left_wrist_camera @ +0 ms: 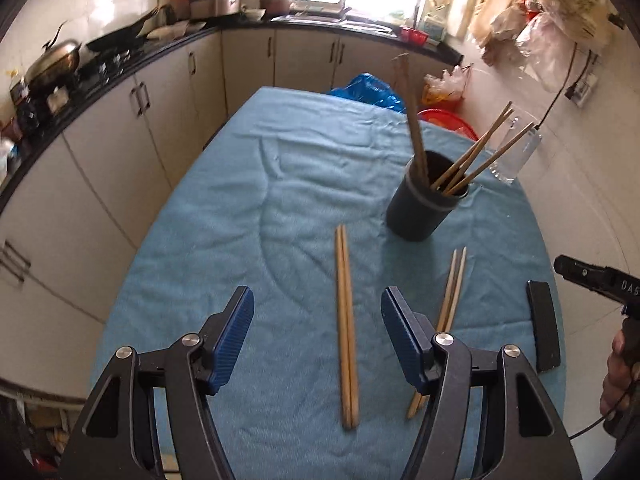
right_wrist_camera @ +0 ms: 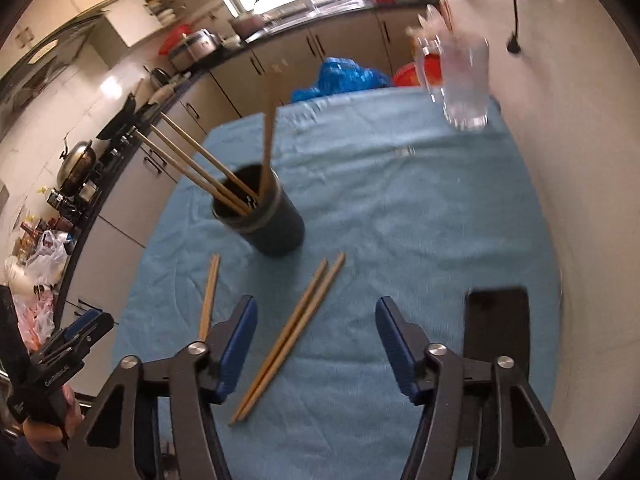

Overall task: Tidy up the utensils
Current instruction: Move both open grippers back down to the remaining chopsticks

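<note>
Largest: a rounded table (left_wrist_camera: pixel 248 184) under a blue terry cloth, soft, napped and creased in long ripples.

Next, toward the far right of the cloth, one dark round cup (left_wrist_camera: pixel 424 208), smooth-walled with a paler band below the rim, upright. Inside it, about six long thin wooden chopsticks (left_wrist_camera: pixel 476 156), leaning out in different directions (exact count hard to tell where they overlap at the rim).

Beyond the cup, near the table's far right edge, one clear glass (right_wrist_camera: pixel 466 84), ribbed-looking and blurred.

At the near right edge, one flat black rectangular slab (right_wrist_camera: pixel 496 328), matte, lying on the cloth.

Flat on the cloth in front of the cup, two loose pairs of pale wooden chopsticks, slim and tapered: left pair (left_wrist_camera: pixel 346 328), sticks touching side by side; right pair (left_wrist_camera: pixel 452 300), crossing slightly, near end hidden behind a finger in the left view.

Left gripper (left_wrist_camera: pixel 318 340): black frame, ribbed blue pads, jaws partly open, holding nothing, left pair showing between the fingers but not touched.

Right gripper (right_wrist_camera: pixel 316 346): same build, jaws partly open, empty, right pair (right_wrist_camera: pixel 288 340) running between the fingers (no contact visible).

Smallest: a bit of a hand (left_wrist_camera: pixel 618 376) at the right edge of the left view, wrapped round the right gripper's handle.
</note>
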{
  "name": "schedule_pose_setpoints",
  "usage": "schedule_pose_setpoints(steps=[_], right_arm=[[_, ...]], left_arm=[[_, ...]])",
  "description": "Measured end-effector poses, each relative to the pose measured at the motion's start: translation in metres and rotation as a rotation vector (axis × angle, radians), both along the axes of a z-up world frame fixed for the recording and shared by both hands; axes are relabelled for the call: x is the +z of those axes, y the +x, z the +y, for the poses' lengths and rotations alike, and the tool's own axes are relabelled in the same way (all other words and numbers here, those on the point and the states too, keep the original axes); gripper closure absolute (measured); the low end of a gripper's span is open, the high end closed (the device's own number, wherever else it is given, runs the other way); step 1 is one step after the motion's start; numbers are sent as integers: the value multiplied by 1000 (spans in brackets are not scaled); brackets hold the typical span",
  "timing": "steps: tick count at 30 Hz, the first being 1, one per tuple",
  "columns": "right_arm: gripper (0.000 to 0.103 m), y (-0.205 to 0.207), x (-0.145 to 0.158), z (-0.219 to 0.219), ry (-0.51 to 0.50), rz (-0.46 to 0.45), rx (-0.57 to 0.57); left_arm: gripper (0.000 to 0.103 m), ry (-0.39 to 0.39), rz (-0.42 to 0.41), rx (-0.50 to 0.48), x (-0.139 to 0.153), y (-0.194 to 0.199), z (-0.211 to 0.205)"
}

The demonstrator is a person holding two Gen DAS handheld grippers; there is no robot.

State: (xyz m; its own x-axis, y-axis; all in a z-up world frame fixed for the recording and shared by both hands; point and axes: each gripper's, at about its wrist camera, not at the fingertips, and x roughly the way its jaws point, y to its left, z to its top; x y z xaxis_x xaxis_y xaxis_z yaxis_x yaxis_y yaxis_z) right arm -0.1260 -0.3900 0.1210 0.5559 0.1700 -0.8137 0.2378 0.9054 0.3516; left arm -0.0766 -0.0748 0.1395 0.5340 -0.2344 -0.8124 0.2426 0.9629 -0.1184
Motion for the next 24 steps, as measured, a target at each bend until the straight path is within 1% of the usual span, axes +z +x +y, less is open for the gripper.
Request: schedule_pose_setpoints(steps=[3,5,6,7,8,10,12,13,15,17,21,24], right_arm=[[39,-7,-11,-1,22,18,-20],[45,-5,-22,1,12,40,-41],[46,-4,-25,0,20,47,-52],[46,1,-30,2,46,54,-58],[46,5,-33,3,50,60,-57],[47,17,-40,10,35,77,-61],[51,28,-48,13,59,94,-67],[52,33,-52,14,62,106,-67],[58,42,-60,15,58,138,-92],[58,48,-67,14,87,161,-116],[65,62,-85,12,125,226,-163],[70,70,-95,14,121,258,-179]], left_arm=[[38,8,29,-29,-13,3,5],[38,28,38,-73,-23,11,3],[38,25,46,-94,-26,16,3],[38,14,62,-110,-29,21,1],[38,-8,92,-130,-35,28,0],[38,-23,126,-133,-45,40,1],[38,-39,159,-142,-52,50,3],[38,-44,165,-145,-54,53,3],[38,-51,163,-152,-55,59,7],[38,-61,162,-160,-56,65,11],[38,-65,163,-165,-59,72,21],[38,-65,165,-167,-61,77,32]])
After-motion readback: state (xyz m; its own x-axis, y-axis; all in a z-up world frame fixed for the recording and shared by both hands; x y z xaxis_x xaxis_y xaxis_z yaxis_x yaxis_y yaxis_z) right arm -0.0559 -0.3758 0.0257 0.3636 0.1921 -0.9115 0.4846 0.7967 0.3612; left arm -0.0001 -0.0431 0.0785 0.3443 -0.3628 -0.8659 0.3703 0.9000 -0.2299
